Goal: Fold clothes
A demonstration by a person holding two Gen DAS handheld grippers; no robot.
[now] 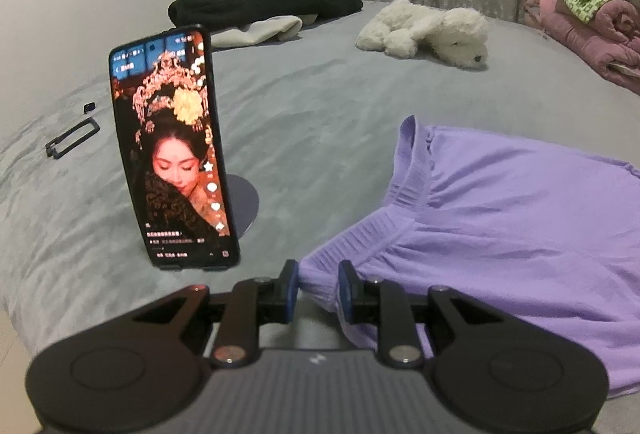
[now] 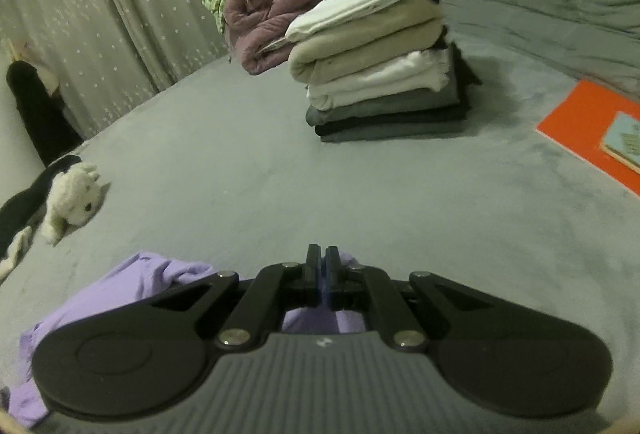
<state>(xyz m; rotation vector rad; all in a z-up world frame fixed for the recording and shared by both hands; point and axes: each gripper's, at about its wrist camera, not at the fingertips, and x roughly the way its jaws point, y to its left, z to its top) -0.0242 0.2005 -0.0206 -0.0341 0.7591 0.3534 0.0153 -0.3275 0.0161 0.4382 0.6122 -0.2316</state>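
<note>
A lilac garment [image 1: 500,218] with a ribbed elastic band lies on the grey bed sheet [image 1: 320,106], at the right of the left wrist view. My left gripper [image 1: 318,284] is shut on a bunched corner of that band, and the cloth fills the gap between the blue pads. In the right wrist view the same lilac garment [image 2: 132,286] is crumpled under and left of my right gripper [image 2: 323,260]. Its jaws are pressed together, with a bit of lilac cloth showing beside and below the tips.
A phone [image 1: 176,154] stands on a round base just left of the left gripper. A white plush dog [image 1: 432,32], dark clothes [image 1: 264,4] and a pink blanket [image 1: 580,26] lie further back. A stack of folded clothes [image 2: 380,74] and an orange book [image 2: 592,126] lie beyond the right gripper.
</note>
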